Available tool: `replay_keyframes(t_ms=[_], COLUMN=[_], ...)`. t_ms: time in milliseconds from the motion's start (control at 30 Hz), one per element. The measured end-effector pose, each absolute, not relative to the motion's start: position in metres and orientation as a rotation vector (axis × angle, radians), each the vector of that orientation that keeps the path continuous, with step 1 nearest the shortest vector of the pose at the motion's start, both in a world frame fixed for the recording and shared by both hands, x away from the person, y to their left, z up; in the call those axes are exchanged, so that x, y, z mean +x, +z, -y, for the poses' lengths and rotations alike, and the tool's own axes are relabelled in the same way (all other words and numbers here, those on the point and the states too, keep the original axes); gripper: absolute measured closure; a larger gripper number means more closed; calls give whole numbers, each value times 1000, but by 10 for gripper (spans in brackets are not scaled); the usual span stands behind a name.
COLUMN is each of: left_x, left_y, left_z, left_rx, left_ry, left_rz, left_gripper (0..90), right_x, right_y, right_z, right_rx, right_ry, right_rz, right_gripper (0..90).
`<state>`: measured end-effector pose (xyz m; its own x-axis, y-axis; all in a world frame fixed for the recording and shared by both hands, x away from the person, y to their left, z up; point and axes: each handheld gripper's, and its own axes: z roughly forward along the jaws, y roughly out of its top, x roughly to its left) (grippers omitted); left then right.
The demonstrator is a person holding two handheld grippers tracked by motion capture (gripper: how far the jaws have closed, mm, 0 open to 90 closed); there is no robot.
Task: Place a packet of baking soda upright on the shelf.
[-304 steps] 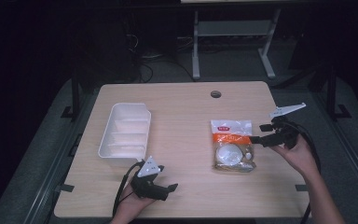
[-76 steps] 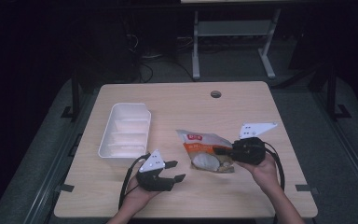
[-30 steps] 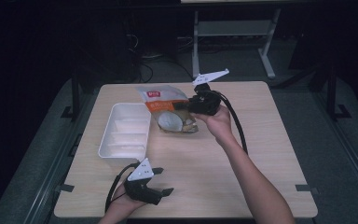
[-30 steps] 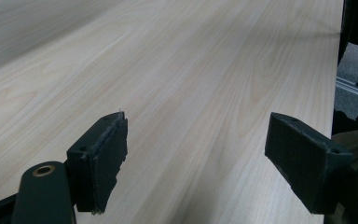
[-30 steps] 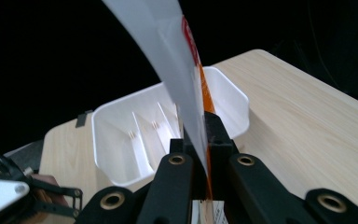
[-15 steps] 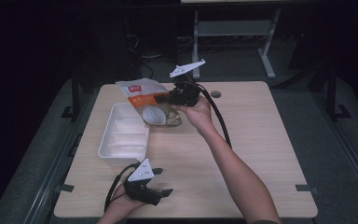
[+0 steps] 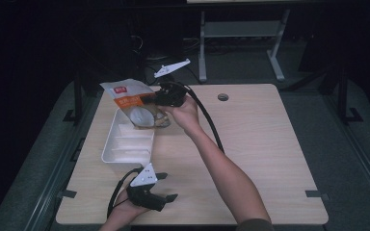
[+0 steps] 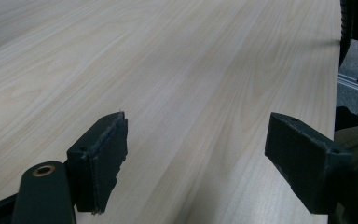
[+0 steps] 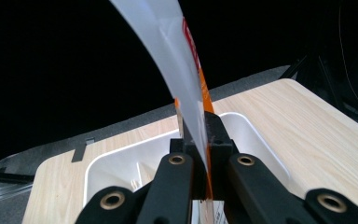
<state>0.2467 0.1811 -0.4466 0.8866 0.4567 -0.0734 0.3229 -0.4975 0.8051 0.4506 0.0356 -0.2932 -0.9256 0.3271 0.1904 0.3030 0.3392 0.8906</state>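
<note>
A clear food bag with an orange and white label and a round pale item inside hangs above the far end of the white divided tray. My right gripper is shut on the bag's edge; in the right gripper view the jaws pinch the bag at my right gripper, with the tray beneath. My left gripper rests near the table's front edge, open. In the left gripper view my left gripper has bare tabletop between its wide-apart jaws.
The wooden table has a round cable hole at the far middle. A metal stand is on the floor behind the table. The right gripper's cable trails along the forearm.
My right gripper has carried the bag from the table's right side, leftwards and up, until it hangs over the tray's far end. My left gripper has stayed at the front edge.
</note>
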Motion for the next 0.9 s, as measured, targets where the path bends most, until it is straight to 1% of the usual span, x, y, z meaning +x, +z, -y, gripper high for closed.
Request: replay_keyframes(t_ms=[633, 900], left_x=[246, 246], left_y=[-447, -445], left_z=[-181, -182], left_rx=[2139, 2134], left_ry=[190, 205], left_rz=[-552, -552], left_gripper=[207, 207], right_x=[461, 465], right_y=[-306, -316], right_z=[-77, -87], right_rx=[601, 616], right_ry=[1674, 1691], right_rz=[-2579, -2578], right_gripper=[899, 899])
